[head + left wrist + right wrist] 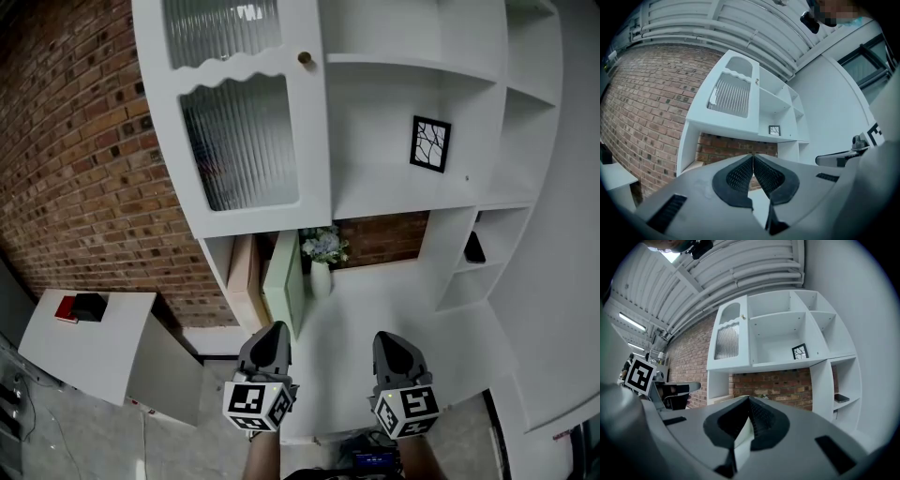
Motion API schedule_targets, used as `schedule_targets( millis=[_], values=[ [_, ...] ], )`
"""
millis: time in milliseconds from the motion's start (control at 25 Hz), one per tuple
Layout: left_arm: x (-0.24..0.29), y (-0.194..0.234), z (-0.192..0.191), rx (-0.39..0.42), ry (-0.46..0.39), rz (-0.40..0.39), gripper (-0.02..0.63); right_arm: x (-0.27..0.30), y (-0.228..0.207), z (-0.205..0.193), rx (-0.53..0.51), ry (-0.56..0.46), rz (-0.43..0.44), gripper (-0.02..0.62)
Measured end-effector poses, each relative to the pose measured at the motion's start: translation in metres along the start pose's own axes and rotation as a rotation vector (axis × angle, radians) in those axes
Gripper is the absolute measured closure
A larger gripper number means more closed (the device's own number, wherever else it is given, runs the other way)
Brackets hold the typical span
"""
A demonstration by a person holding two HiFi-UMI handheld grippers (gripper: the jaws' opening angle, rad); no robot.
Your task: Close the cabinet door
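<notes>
both tools point at a white shelving unit (394, 192) set against a brick wall (66, 141). the left gripper (272, 332) is clenched, its ribbed pads meeting at the tips with nothing between them. the right gripper (390, 339) is likewise pinched together and empty. the pale green cabinet door (284, 281) stands open, swung out edge-on from the lower niche, just ahead of the left gripper's tip and slightly to its right; whether they touch cannot be told. a wood-coloured panel (246, 272) sits just left of that door. past the door, a vase of flowers (322, 262) stands on the white counter (384, 314), close to the door's far edge and in front of the niche's brick back. ahead of the right gripper the counter lies bare as far as a white upright (448, 258). beyond that upright a dark flat object (473, 248) lies on a side shelf. above both tools are a closed ribbed-glass door (239, 141) with a brass knob (305, 58) and, on an open shelf, a black-framed picture (430, 142) of branching lines. a plain white wall (562, 281) bounds the right gripper's outer side. well left of the left gripper, a white side table (103, 352) carries a red item (65, 308) and a black one (90, 306). each gripper's cube (258, 405) bears black-and-white square markers.
</notes>
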State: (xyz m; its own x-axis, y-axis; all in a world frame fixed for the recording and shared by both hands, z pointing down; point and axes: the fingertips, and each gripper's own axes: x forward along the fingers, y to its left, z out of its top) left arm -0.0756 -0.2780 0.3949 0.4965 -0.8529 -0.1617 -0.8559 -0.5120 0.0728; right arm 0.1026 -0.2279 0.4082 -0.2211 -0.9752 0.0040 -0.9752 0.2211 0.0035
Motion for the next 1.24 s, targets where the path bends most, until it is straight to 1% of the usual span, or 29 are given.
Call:
schedule_targets(
  millis=[600,1240],
  values=[
    [0.006,-0.003,-0.005,-0.016,0.015,-0.010,0.589,0.003,-0.006,-0.002,-0.007,0.008,-0.006,0.595],
    [0.013,-0.001,-0.006,-0.019,0.008,-0.017,0.589,0.007,-0.009,-0.002,-0.010,0.006,-0.012,0.595]
  ],
)
